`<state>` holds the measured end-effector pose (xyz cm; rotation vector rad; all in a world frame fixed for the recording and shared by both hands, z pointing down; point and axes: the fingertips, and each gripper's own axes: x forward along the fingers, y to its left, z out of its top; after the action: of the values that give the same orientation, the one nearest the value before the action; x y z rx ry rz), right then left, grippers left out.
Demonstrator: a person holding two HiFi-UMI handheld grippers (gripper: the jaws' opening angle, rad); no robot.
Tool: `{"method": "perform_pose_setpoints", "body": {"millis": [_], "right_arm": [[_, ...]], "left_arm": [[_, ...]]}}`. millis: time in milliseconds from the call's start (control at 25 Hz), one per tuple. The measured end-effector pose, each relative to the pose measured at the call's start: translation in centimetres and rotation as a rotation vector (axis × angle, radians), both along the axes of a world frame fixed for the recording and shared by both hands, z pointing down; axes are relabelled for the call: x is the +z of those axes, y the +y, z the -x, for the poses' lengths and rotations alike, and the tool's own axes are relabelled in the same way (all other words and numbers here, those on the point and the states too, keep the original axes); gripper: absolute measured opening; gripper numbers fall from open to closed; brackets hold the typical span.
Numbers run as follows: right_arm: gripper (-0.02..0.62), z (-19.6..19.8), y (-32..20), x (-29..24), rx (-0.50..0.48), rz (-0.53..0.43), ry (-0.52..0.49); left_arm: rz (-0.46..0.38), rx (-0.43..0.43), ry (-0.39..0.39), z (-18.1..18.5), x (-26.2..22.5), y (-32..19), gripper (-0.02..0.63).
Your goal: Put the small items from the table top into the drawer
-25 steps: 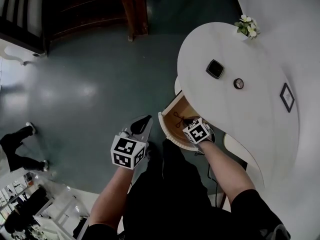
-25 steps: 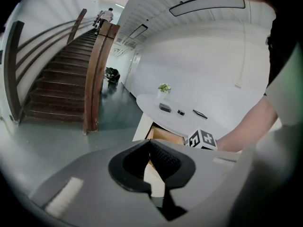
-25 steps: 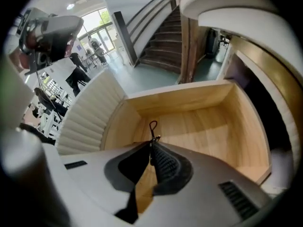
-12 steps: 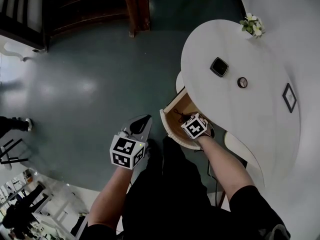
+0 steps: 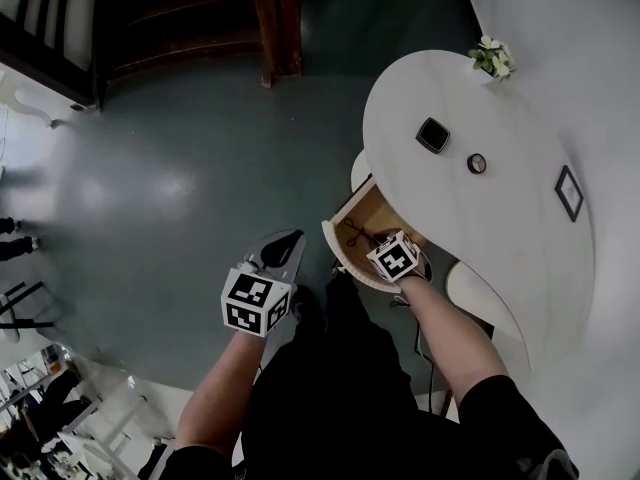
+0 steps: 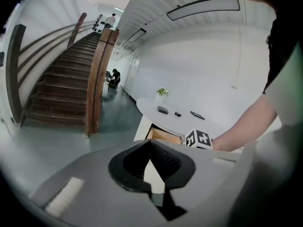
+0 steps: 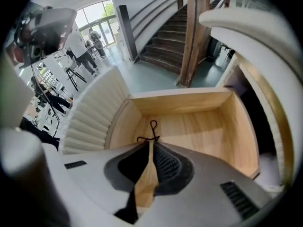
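Observation:
A curved white drawer point(image 5: 340, 250) with a wooden inside point(image 7: 189, 126) stands pulled out from the round white table point(image 5: 400, 98). My right gripper point(image 7: 150, 144) reaches into it, jaws shut, with a thin black wire item point(image 7: 152, 129) at its tips, low over the drawer floor. From the head view the wire item point(image 5: 352, 233) shows just beyond the right gripper point(image 5: 374, 242). On the table top lie a black square item point(image 5: 432, 135), a small round item point(image 5: 477, 163) and a small dark frame point(image 5: 568, 192). My left gripper point(image 5: 283, 248) hangs shut and empty over the floor, left of the drawer.
A small pot of white flowers point(image 5: 492, 58) stands at the table's far edge. A wooden stair post point(image 5: 275, 23) and stairs point(image 6: 57, 93) rise beyond the grey-green floor point(image 5: 170, 168). People and stands point(image 7: 80, 56) are in the background of the right gripper view.
The right gripper has stayed at the drawer with only small shifts, the wire item at its tips throughout. The left gripper has not moved.

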<state>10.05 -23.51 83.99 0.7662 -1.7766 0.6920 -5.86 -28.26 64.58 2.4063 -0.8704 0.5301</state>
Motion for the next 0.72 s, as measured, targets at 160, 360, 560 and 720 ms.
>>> {"method": "perform_pose_setpoints", "body": {"millis": [160,360,560,720], "right_arm": [[0.012,0.0,0.8,-2.7,0.076,-0.061,-0.013],[0.012,0.3,2.1,-8.4,0.180,-0.151,-0.030],[0.012,1.0,3.7,-13.7,0.253,-0.237,-0.081],[0.012,1.3,4.2,-17.4,0.266,-0.304,-0.112]], "left_arm": [[-0.041,0.001,0.014,1.1,-2.2,1.2,0.012],[-0.084,0.003,0.036,2.9,-5.6,3.0,0.012],[-0.128,0.007,0.046,4.5,-8.1,4.3,0.012],[-0.179,0.004,0.055,5.0,-10.5,4.3,0.012]]}}
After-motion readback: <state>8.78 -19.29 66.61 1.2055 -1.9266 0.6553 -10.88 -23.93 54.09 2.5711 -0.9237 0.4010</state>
